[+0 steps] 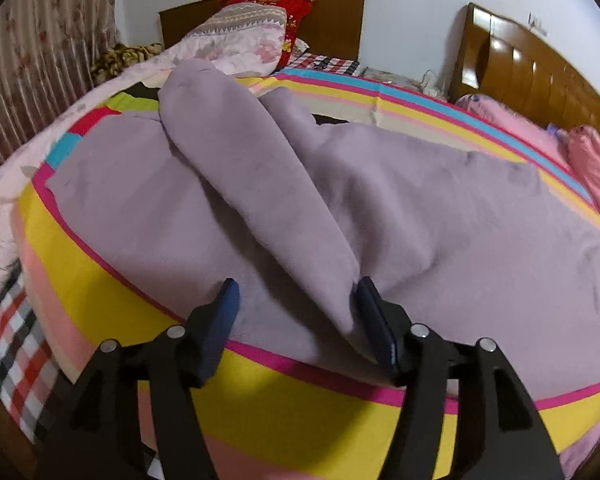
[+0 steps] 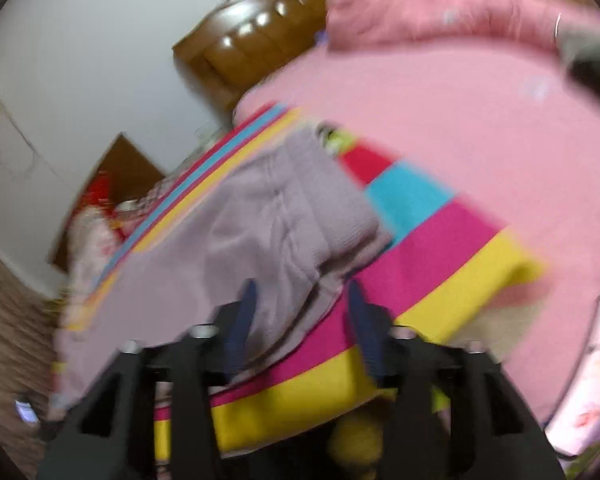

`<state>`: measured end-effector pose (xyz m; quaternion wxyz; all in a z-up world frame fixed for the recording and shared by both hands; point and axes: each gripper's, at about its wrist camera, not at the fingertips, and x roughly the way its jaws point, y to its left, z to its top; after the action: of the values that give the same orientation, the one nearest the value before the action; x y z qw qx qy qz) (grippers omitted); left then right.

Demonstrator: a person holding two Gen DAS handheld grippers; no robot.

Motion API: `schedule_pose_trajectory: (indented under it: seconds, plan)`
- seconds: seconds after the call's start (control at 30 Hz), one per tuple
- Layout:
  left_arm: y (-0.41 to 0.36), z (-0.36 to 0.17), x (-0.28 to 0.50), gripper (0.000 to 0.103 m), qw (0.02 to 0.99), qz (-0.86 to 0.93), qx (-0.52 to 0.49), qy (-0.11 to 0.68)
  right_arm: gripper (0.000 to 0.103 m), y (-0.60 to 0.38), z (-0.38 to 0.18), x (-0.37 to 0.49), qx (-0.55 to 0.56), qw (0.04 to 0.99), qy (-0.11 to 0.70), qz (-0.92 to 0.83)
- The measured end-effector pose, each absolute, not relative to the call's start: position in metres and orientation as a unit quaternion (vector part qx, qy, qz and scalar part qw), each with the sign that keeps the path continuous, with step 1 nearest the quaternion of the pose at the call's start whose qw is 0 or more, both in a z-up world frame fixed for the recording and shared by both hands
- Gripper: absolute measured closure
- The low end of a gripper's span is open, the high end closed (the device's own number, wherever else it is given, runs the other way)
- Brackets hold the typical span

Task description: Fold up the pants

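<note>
**Purple pants lie on the striped bed, both grippers let go**

The pants are soft and light purple. They lie spread out on a bright striped sheet with yellow, pink and blue bands. One leg is folded over on top of the rest. It runs from the far side of the bed toward the near edge, and it makes a long ridge.

The left gripper is low over the near edge of the pants. Its two dark blue fingers stand apart. The end of the folded leg sits between them, right beside the finger on the right side of the view. The fingers do not squeeze it.

The right wrist view is blurry. The right gripper is above the waist end of the pants. That end is bunched up in a few layers. Its fingers stand apart too. A bit of the purple cloth hangs in the gap, close to the finger on the left of the view. The blur hides whether cloth touches it.

A pink blanket lies beside the striped sheet. A brown wooden headboard stands by the white wall. Flowery pillows are piled at the far end of the bed.
</note>
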<state>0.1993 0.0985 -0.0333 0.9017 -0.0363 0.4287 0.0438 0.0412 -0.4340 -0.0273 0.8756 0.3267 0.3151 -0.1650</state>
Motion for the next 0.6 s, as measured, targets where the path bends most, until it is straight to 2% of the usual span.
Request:
schedule_pose_trajectory:
  seconds: [0.1, 0.23, 0.4, 0.6]
  plan:
    - [0.094, -0.035, 0.199, 0.037, 0.905, 0.050, -0.015, 0.422, 0.052, -0.392, -0.005, 0.049, 0.274, 0.907, 0.298, -0.116]
    - [0.096, -0.036, 0.198, 0.035, 0.906, 0.044, -0.020, 0.421, 0.048, -0.332, 0.000, 0.084, 0.206, 0.919, 0.329, -0.065]
    - [0.100, -0.035, 0.194, 0.033, 0.904, 0.023, -0.022, 0.426, 0.048, -0.279, -0.011, 0.116, 0.180, 0.913, 0.367, -0.018]
    - [0.099, -0.037, 0.192, 0.028, 0.906, 0.014, -0.022, 0.423, 0.047, -0.268, -0.032, 0.129, 0.153, 0.899, 0.408, -0.037]
